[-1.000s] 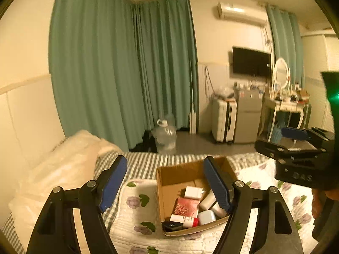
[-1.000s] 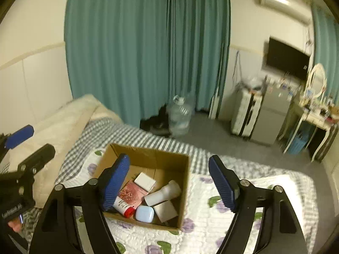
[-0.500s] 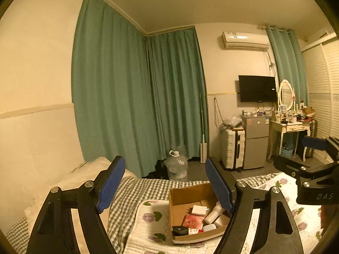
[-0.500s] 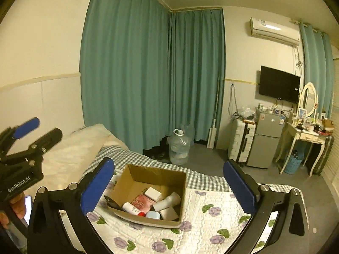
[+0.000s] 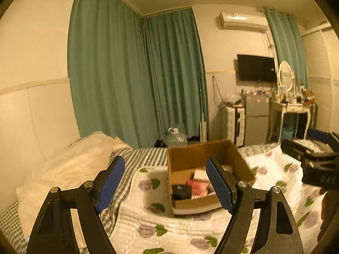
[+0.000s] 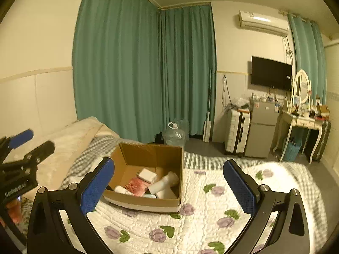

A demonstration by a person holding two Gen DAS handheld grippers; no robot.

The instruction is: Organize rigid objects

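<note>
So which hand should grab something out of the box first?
Probably the right hand-held gripper: its jaws stand wide open and empty, with the box and the white bottle in plain view between them. The left one is open too, but sits off to the box's side.

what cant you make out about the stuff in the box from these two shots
- Left wrist view: the left gripper's right finger covers part of the cardboard box; motion blur smears the black item.
- Right wrist view: the box's near wall hides the pale blue item's lower part; labels are too small to read.
</note>
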